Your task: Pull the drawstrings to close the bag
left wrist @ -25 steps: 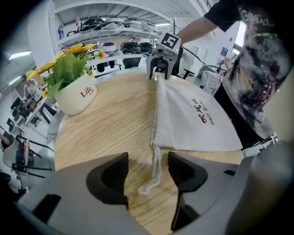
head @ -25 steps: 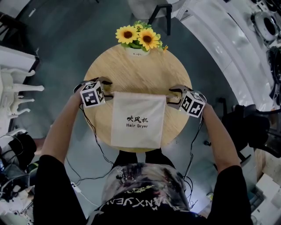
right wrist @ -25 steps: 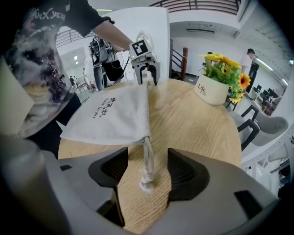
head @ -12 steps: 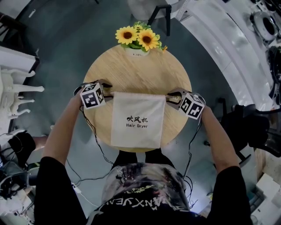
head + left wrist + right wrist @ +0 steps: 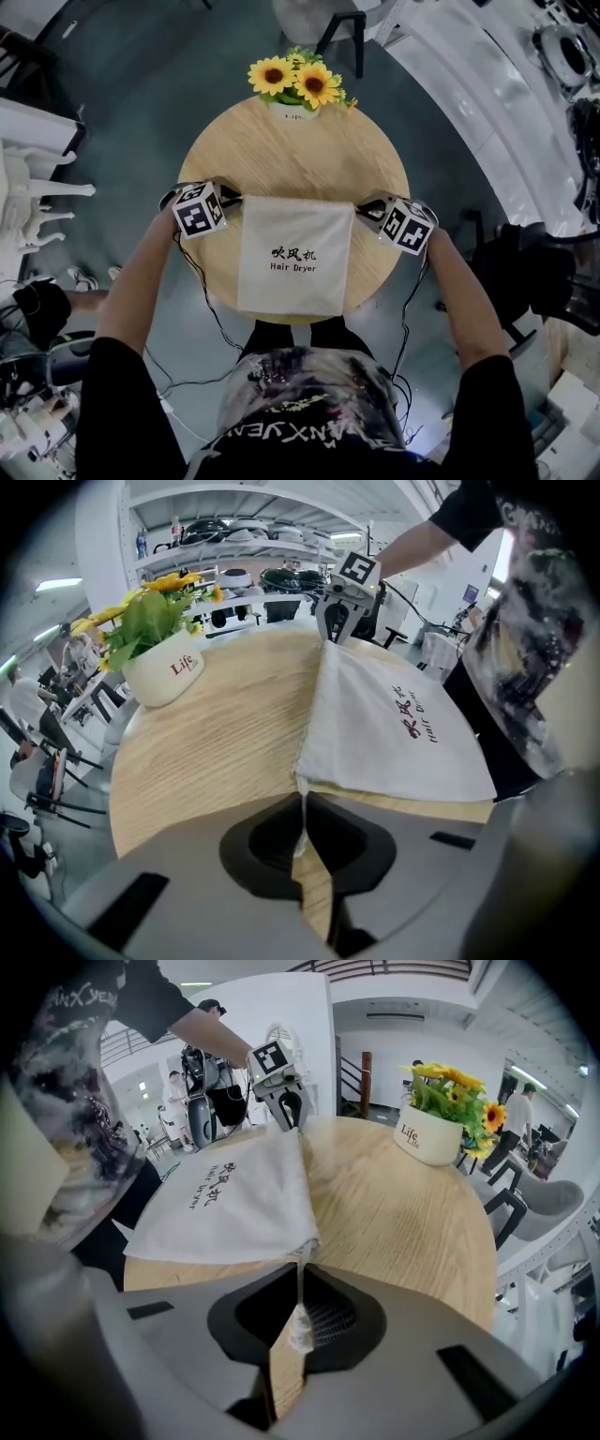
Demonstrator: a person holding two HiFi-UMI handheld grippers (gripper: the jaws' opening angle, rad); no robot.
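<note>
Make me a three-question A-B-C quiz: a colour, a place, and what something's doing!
1. What colour is the flat cloth drawstring bag? A. red B. white C. blue
2. Where is the white flower pot of yellow sunflowers? A. far edge of the round wooden table B. on the bag C. on the floor
3. What is the right gripper doing? A. wide open B. holding the pot C. pinching the bag's thin white drawstring
Answers: B, pale cloth; A, beyond the bag; C, jaws shut on it.
</note>
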